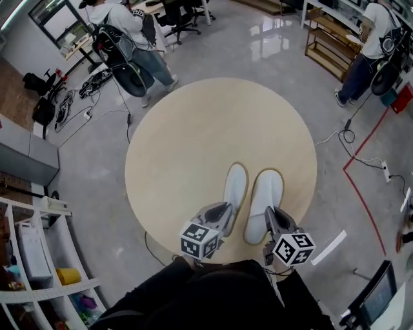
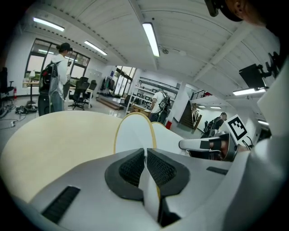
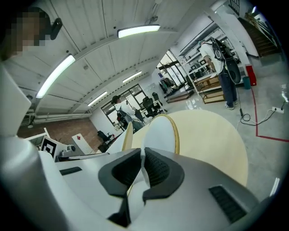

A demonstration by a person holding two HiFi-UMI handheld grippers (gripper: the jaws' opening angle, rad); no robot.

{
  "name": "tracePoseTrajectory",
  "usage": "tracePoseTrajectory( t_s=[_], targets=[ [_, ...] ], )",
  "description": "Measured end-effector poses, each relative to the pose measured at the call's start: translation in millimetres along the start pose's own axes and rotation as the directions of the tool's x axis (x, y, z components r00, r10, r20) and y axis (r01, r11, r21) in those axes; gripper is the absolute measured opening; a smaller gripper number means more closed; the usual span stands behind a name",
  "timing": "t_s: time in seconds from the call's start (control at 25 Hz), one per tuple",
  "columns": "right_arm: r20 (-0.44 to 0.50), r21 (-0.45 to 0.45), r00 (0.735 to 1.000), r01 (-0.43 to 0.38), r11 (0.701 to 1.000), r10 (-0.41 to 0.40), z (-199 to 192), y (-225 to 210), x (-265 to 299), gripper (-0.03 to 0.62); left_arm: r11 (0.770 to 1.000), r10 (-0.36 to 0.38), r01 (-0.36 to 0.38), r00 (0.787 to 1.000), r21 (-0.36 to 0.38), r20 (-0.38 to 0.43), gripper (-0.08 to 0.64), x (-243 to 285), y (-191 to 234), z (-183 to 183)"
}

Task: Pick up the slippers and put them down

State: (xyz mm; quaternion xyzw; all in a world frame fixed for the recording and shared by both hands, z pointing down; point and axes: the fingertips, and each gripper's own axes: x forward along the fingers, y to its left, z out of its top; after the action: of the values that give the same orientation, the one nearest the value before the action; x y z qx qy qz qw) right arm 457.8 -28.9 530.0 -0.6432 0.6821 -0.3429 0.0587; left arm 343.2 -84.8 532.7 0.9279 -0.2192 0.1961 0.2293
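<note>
Two white slippers with thin yellow rims are side by side over the near part of the round beige table point(image 1: 193, 129). My left gripper point(image 1: 222, 216) is shut on the heel end of the left slipper point(image 1: 235, 185). My right gripper point(image 1: 274, 220) is shut on the heel end of the right slipper point(image 1: 268, 196). In the left gripper view the pads point(image 2: 131, 169) pinch the thin heel edge of the left slipper point(image 2: 133, 135), which points away over the table. The right gripper view shows the same grip on the right slipper point(image 3: 160, 133). Whether the toes touch the table I cannot tell.
A person point(image 1: 129, 38) stands with office chairs point(image 1: 184, 19) beyond the table's far left. Another person point(image 1: 371, 45) stands by a wooden shelf point(image 1: 329, 42) at the far right. Cables point(image 1: 97, 116) and a red floor line point(image 1: 361, 187) run around the table. White shelving point(image 1: 39, 271) stands at the near left.
</note>
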Motion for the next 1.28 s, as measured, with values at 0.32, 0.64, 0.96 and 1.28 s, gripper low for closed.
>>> tracePoseTrajectory(
  t_s=[0.32, 0.64, 0.96, 1.28],
  targets=[
    [-0.074, -0.074, 0.982, -0.179, 0.981, 0.173, -8.8, 50.3, 27.5, 0.034, 0.987, 0.151, -0.148, 0.987, -0.062, 0.05, 0.038, -56.1, 19.7, -7.2],
    [-0.093, -0.139, 0.976, -0.208, 0.968, 0.197, -19.4, 105.2, 49.0, 0.034, 0.986, 0.153, -0.144, 0.982, -0.083, 0.109, 0.038, -101.4, 54.2, -11.9],
    [-0.042, -0.17, 0.99, -0.137, 0.976, 0.132, -38.8, 185.8, 70.3, 0.034, 0.997, 0.076, -0.069, 0.981, -0.044, 0.18, 0.038, -170.9, 107.7, 2.4],
    [-0.035, -0.196, 0.995, -0.094, 0.976, 0.089, -68.4, 244.0, 91.1, 0.034, 0.997, 0.066, -0.058, 0.974, -0.047, 0.215, 0.038, -232.5, 164.7, -6.9]
  ],
)
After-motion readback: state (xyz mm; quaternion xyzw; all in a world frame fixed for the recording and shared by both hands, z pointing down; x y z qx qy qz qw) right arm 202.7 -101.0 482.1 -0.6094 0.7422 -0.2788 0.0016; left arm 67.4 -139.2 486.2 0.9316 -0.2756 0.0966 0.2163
